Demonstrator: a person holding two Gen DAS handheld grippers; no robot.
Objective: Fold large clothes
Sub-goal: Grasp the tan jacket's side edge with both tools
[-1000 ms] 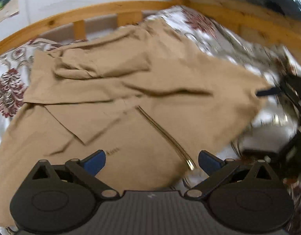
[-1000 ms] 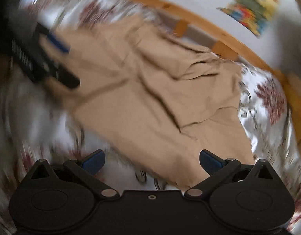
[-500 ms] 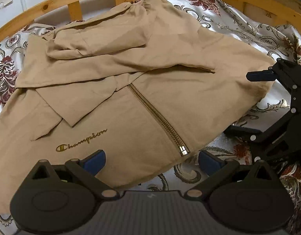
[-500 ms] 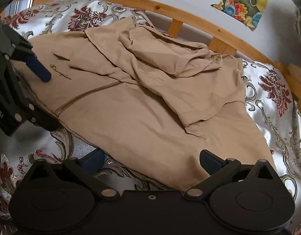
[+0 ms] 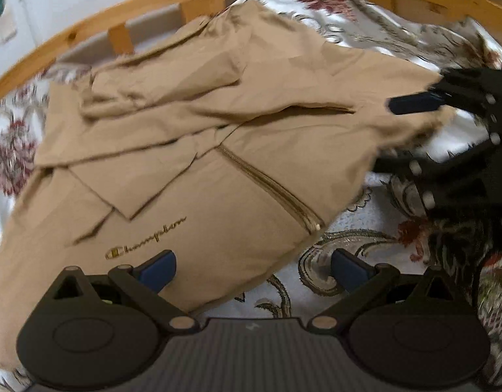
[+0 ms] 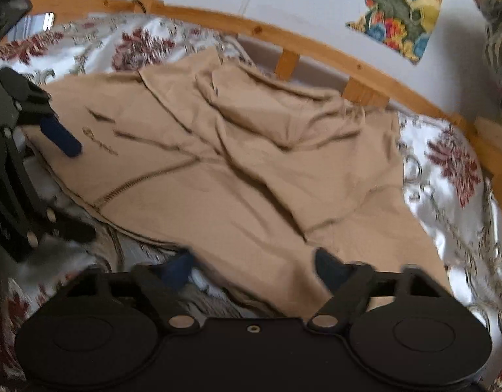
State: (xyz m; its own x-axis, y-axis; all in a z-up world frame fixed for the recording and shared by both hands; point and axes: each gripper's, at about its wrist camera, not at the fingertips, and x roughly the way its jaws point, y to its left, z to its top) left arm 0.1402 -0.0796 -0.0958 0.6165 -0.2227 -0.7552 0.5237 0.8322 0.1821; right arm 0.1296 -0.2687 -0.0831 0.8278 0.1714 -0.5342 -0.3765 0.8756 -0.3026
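Note:
A tan zip jacket (image 5: 218,170) with a gold chest logo lies spread on the bed, its sleeves folded across the body. My left gripper (image 5: 252,271) is open at the near hem below the logo, one fingertip over the cloth and the other over the sheet. From the right wrist view the left gripper (image 6: 81,191) straddles the jacket's (image 6: 251,179) left edge. My right gripper (image 6: 254,269) has the near hem between its closing jaws, and the pads do not press on it. The left wrist view shows the right gripper (image 5: 383,135) astride the jacket's right corner.
A silvery floral bedsheet (image 5: 365,254) covers the mattress around the jacket. A wooden bed rail (image 6: 316,49) curves along the far side against a white wall with a colourful poster (image 6: 404,9).
The right gripper's jaws have narrowed and slid in over the jacket's hem corner. The left gripper stays wide at the hem. Both views went from blur to steadier.

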